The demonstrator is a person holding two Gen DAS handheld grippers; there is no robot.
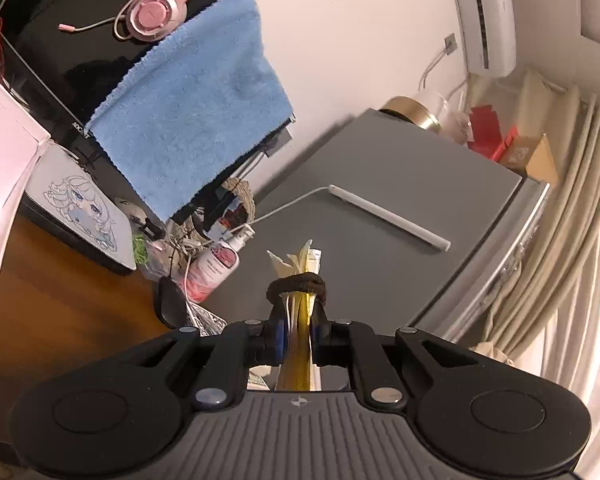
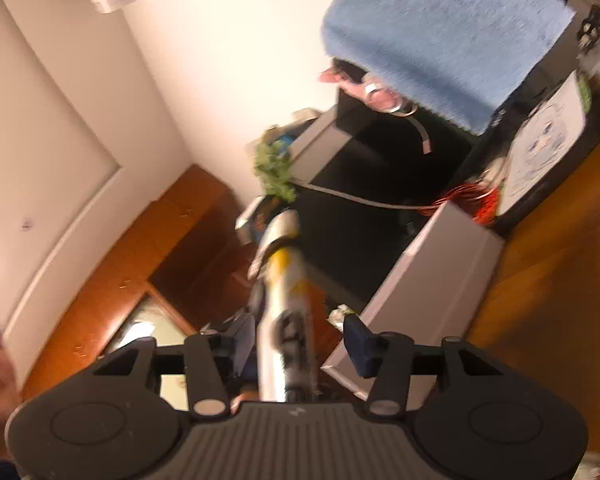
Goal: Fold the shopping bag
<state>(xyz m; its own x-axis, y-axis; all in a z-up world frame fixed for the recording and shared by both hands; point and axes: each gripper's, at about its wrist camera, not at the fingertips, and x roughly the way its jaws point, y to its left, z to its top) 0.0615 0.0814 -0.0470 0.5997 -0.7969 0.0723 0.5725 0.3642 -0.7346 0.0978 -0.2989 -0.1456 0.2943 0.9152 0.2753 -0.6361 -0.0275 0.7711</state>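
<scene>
In the left wrist view, a pink-white cabinet edge (image 1: 4,128) fills the far left, and beside it a wooden worktop (image 1: 60,292) carries a white mouse pad (image 1: 80,220) printed with a cartoon face. Above that sits a black monitor (image 1: 60,56) with a pink headset (image 1: 156,12) on top and a blue towel (image 1: 192,112) draped over its front. Near the middle stand a pink pump bottle (image 1: 220,260) and a tangle of cables. The left gripper (image 1: 298,332) has its jaws pressed together on the folded shopping bag (image 1: 300,304), a narrow bundle of white and yellow layers that stands up between the fingers, with a dark hair band (image 1: 296,286) looped around it just above the jaws. Behind it is a grey fridge (image 1: 380,208), then pale curtains (image 1: 560,260) at the right, and a white air conditioner (image 1: 484,12) high on the wall.

In the blurred right wrist view, part of a person's face shows at the lower left edge. The right gripper (image 2: 296,344) has its jaws spread apart, one on either side of the shopping bag, which here runs away from the camera as a long white and yellow roll between the fingers without being pinched. To the right lie a grey box (image 2: 432,280), the monitor and the towel.
</scene>
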